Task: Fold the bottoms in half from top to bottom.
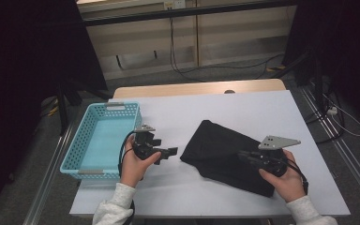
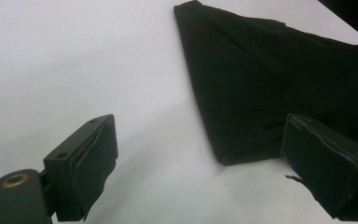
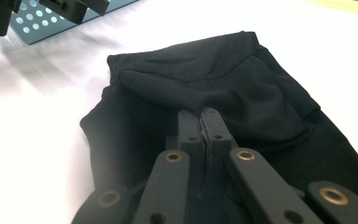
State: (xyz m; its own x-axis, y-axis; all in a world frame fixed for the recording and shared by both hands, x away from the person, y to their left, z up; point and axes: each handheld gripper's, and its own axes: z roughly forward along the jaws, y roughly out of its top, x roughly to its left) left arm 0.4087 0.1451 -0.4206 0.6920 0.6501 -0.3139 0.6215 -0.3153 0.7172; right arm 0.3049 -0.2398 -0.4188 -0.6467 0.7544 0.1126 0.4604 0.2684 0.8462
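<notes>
A black cloth (image 1: 220,150) lies folded on the white table (image 1: 192,197). My left gripper (image 1: 166,154) is open just left of the cloth's near-left corner, and the cloth (image 2: 270,79) lies ahead of its spread jaws (image 2: 200,140), which hold nothing. My right gripper (image 1: 243,155) is over the right part of the cloth with its jaws pressed together (image 3: 199,114). Their tips rest against a raised fold of the cloth (image 3: 205,74). I cannot tell whether any fabric is pinched between them.
A teal perforated basket (image 1: 75,140) stands empty at the table's left edge, right beside my left hand; a corner of the basket (image 3: 42,23) also appears in the right gripper view. Bare white table surrounds the cloth. Cables lie on the floor beyond the table.
</notes>
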